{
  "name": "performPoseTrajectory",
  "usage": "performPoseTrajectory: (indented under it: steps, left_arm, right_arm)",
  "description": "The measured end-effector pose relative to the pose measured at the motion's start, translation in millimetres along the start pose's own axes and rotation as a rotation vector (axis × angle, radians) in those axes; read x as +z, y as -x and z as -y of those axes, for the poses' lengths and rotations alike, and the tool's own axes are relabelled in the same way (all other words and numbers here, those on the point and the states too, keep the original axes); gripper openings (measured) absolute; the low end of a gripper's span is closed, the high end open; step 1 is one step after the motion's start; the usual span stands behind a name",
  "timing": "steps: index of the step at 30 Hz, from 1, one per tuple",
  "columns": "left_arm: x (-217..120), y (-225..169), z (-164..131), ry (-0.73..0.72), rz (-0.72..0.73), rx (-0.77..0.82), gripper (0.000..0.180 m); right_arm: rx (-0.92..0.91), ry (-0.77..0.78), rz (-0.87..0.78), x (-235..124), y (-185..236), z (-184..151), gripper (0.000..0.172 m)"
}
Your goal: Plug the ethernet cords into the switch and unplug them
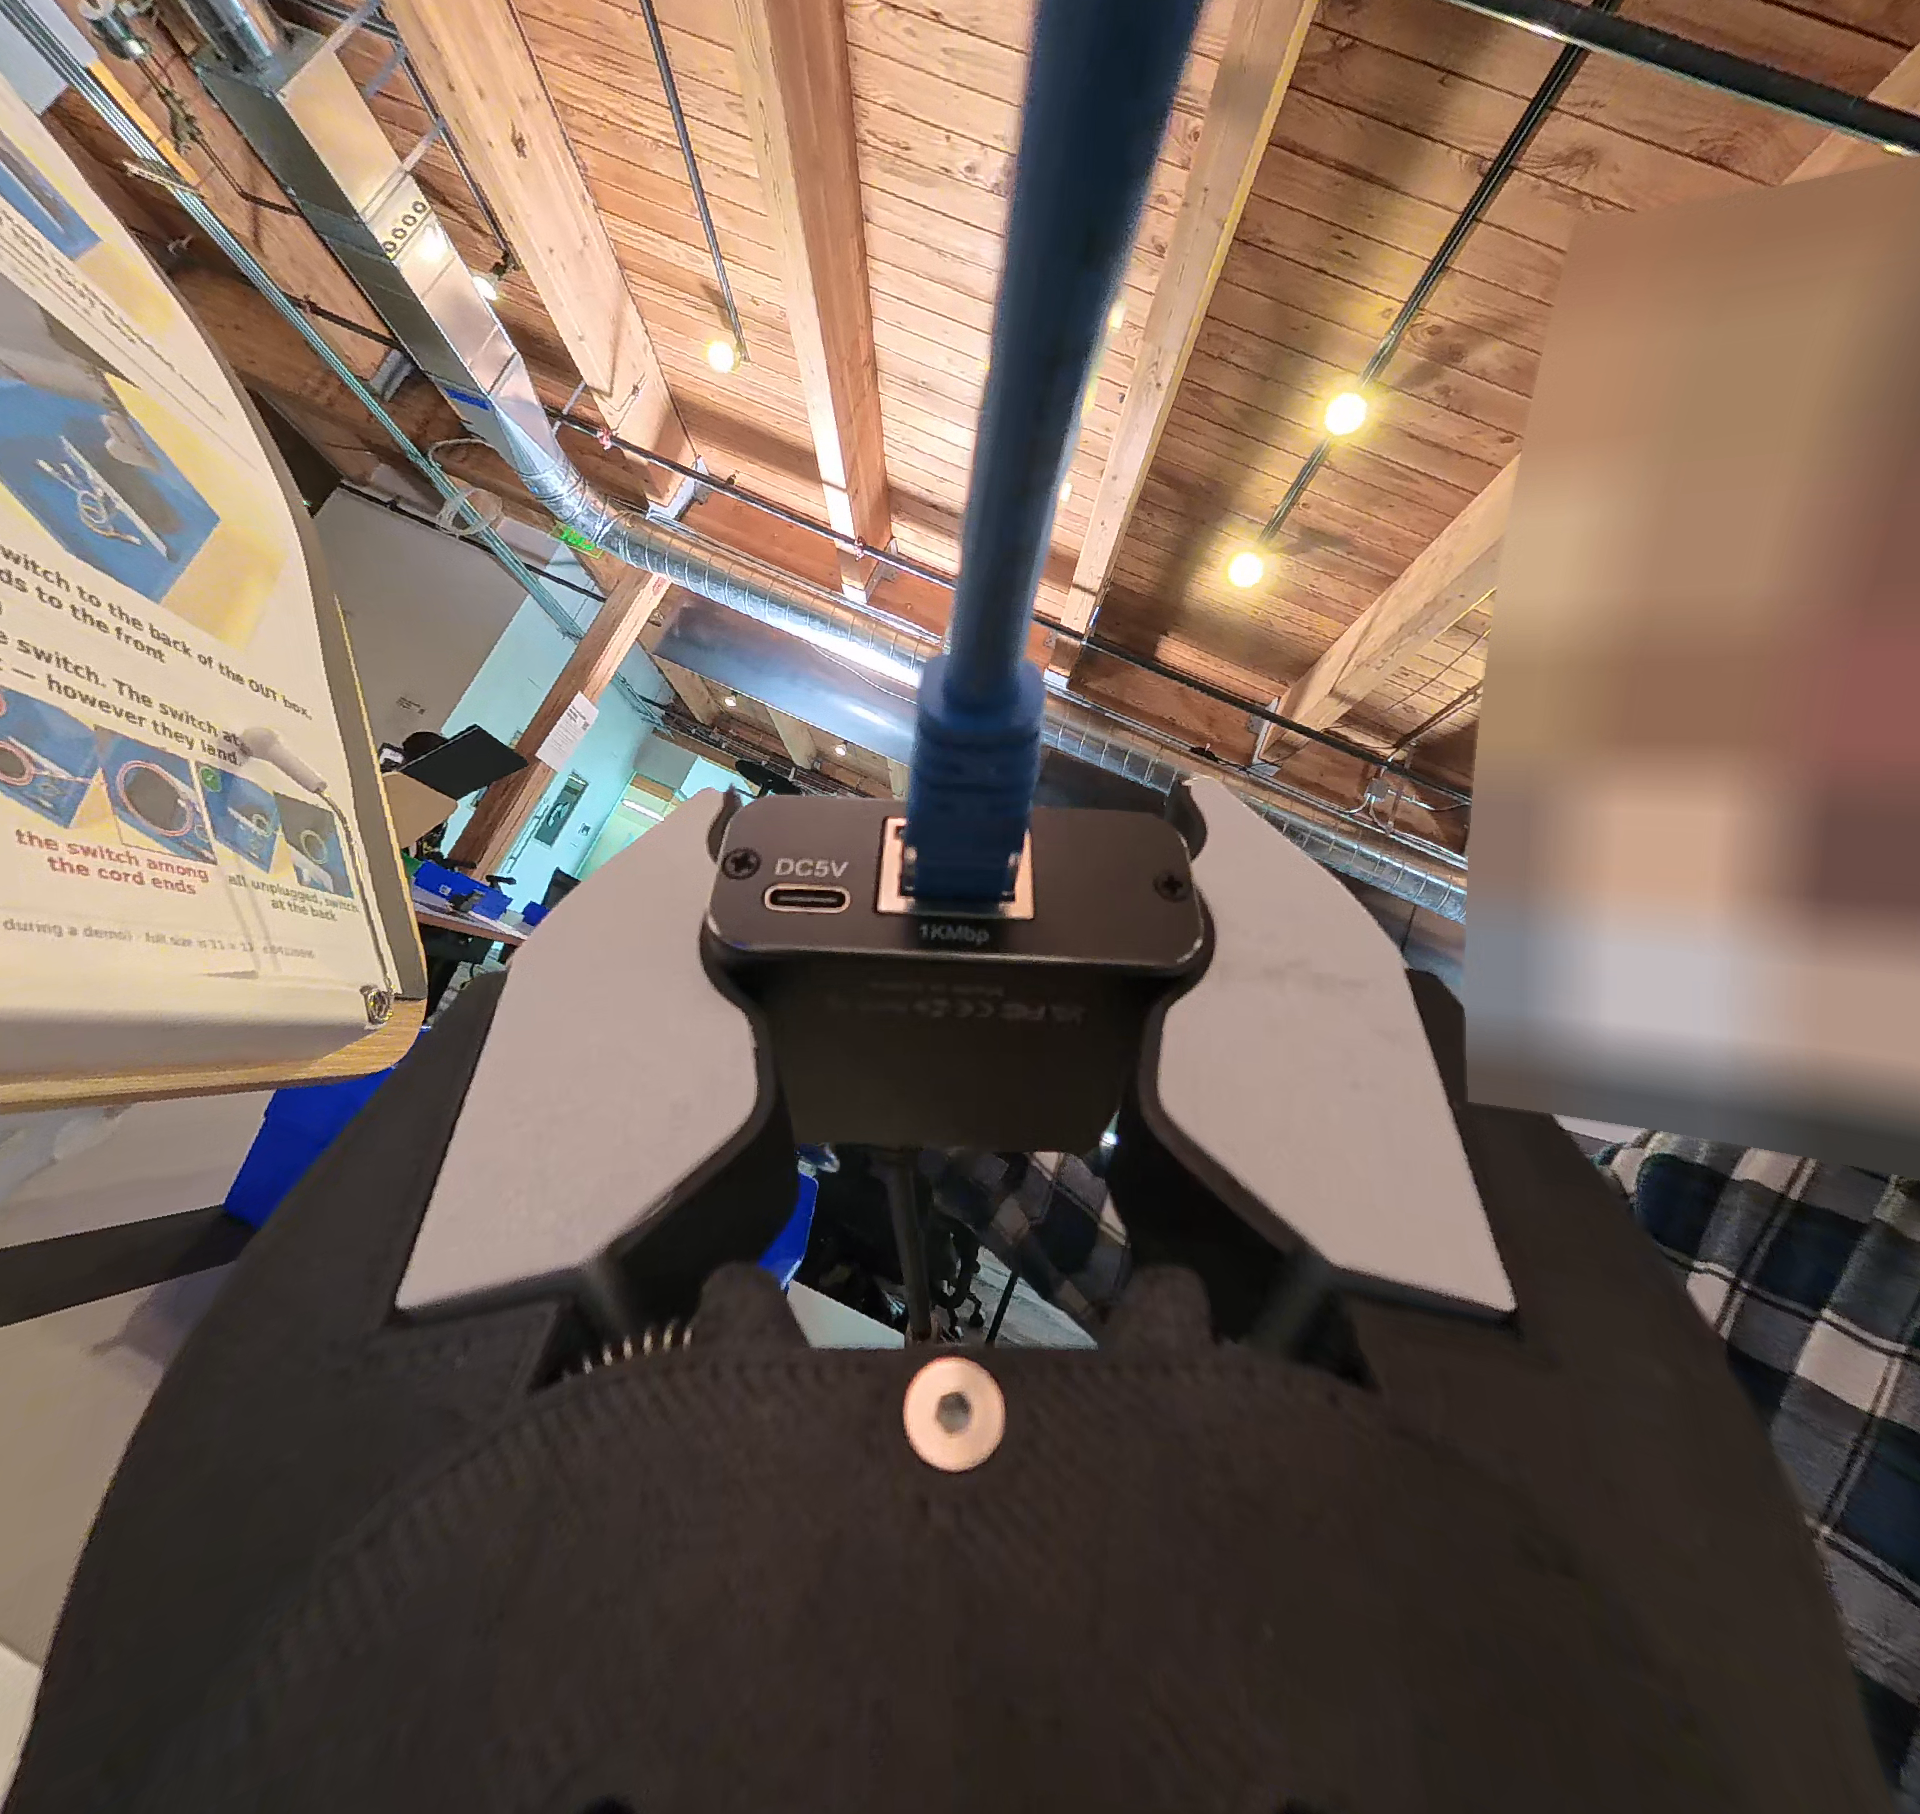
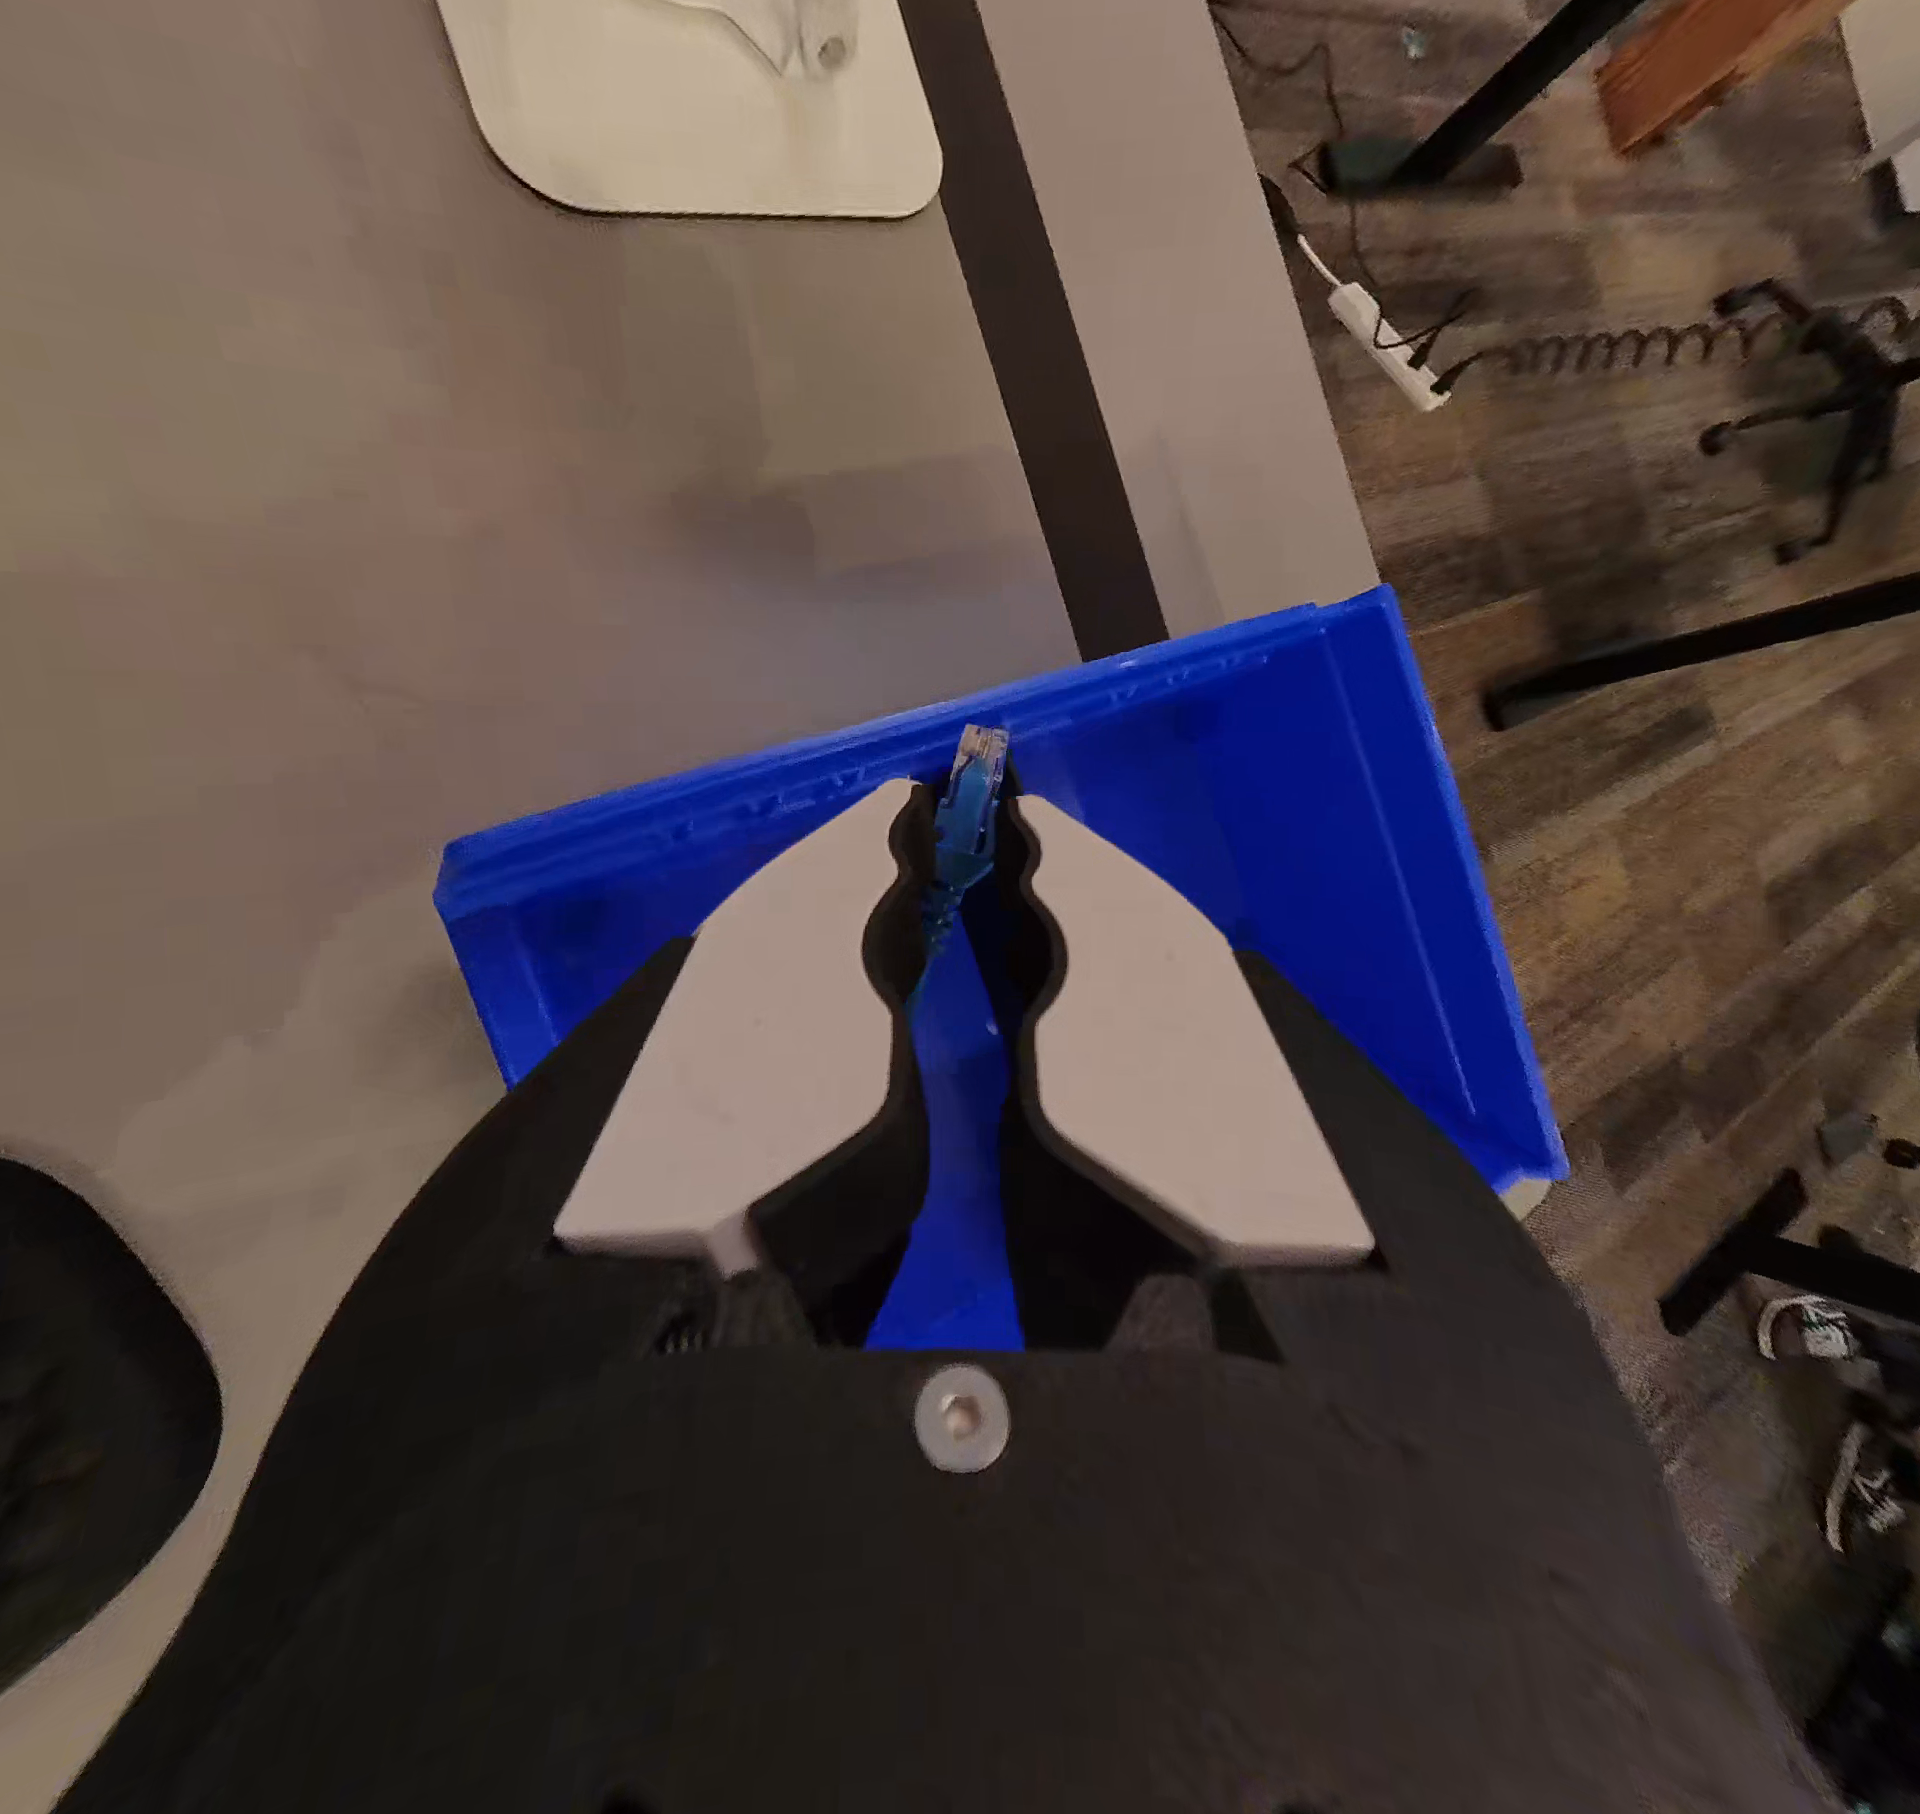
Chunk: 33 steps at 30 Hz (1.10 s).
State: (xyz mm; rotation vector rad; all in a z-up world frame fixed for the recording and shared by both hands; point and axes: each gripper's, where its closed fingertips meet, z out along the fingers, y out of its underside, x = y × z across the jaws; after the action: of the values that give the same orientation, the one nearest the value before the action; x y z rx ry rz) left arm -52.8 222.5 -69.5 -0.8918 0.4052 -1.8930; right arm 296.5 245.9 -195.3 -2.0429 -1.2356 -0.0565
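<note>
My left tool (image 1: pixel 961 819) is clamped on the black ethernet switch (image 1: pixel 956 943), one grey finger (image 1: pixel 623 1016) pressed against each narrow side of the body. The switch's port face points away from me, up toward the timber ceiling (image 1: pixel 1299 206). One blue ethernet cord (image 1: pixel 1060 330) is already seated in the port there, its booted plug (image 1: pixel 971 777) standing straight out of the face and the cord running on up along the tool's own line. A small oval power socket (image 1: pixel 805 899) sits just beside it, empty.

My right tool (image 2: pixel 961 793) is pinching a second blue plug (image 2: pixel 964 819) near the fingertips. The boot lies between the two pads, its clear tip (image 2: pixel 982 746) poking out past them and its cord trailing back between the fingers. So the plug's long axis runs along the tool, tip forward. This tool points down over a blue bin (image 2: pixel 1299 881) that sits at the worktop's (image 2: pixel 364 517) edge, with the floor (image 2: pixel 1662 673) beyond.

The two tools do not show in each other's views, so I cannot tell how far apart they are. I judge that the next move depends on one relation: the left tool faces up and the right one faces down. The loose plug must be lined up with a free port. No free port shows on the visible face, so it may lie on the hidden far end of the switch.
</note>
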Motion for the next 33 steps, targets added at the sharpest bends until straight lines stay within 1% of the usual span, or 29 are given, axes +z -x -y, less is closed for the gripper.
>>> performPoseTrajectory:
  steps: [1,7,12,15,16,17,18,20,21,22,23,26,28,30,31,33]
  left_arm:
    - [-0.1,0.2,0.5,-0.004,-0.003,-0.004,0.076]
    - [-0.6,1.5,0.6,-0.005,-0.005,-0.008,0.076]
    - [1.3,0.5,-0.7,0.000,-0.011,-0.008,0.076]
    - [3.6,-0.3,-3.3,0.006,-0.017,-0.007,0.076]
    - [4.3,-0.4,-4.1,0.007,-0.018,-0.007,0.076]
    - [4.9,-0.4,-4.8,0.009,-0.018,-0.005,0.076]
    - [5.4,-0.6,-5.4,0.010,-0.020,-0.005,0.076]
    - [5.9,-0.7,-5.6,0.009,-0.019,-0.003,0.076]
    - [6.0,-0.8,-5.3,0.007,-0.017,0.003,0.076]
    - [6.0,-1.1,-4.6,0.003,-0.016,0.009,0.076]
    - [6.2,-1.1,-4.1,-0.001,-0.015,0.010,0.076]
    - [7.4,-0.4,-3.0,-0.017,-0.007,0.015,0.076]
    - [8.2,1.4,-3.0,-0.028,0.012,0.017,0.076]
    - [9.0,-0.9,-3.0,-0.040,0.005,0.008,0.076]
    - [9.3,-1.7,-2.7,-0.047,0.005,0.001,0.076]
    - [10.1,-3.7,-2.5,-0.052,0.008,-0.009,0.075]
  right_arm:
    - [-0.004,0.007,0.001,2.4,-0.8,-2.1,0.013]
    - [0.002,0.001,0.042,12.0,-3.7,-16.7,0.013]
    - [-0.008,0.029,0.084,22.6,-1.1,-28.4,0.013]
    - [-0.009,0.083,0.087,33.6,-0.4,-38.5,0.015]
    - [-0.010,0.117,0.076,38.0,-2.1,-43.9,0.028]
    - [-0.009,0.142,0.061,41.1,-4.8,-47.7,0.051]
    - [-0.004,0.148,0.057,41.9,-5.5,-48.7,0.061]
    - [0.004,0.132,0.047,36.2,-5.0,-43.4,0.069]
    - [0.001,0.130,0.015,29.3,-7.8,-38.5,0.068]
    - [-0.003,0.111,-0.018,19.8,-9.7,-28.5,0.067]
    - [-0.018,0.069,-0.049,8.2,-9.0,-11.7,0.065]
    - [-0.089,-0.061,-0.128,-29.5,8.9,55.3,0.059]
    - [-0.152,-0.184,-0.173,-51.6,32.0,110.4,0.054]
    - [-0.224,-0.268,-0.212,-66.1,59.6,158.8,0.047]
    - [-0.256,-0.316,-0.219,-70.2,75.2,181.4,0.045]
    - [-0.307,-0.381,-0.197,-70.4,108.1,218.0,0.047]
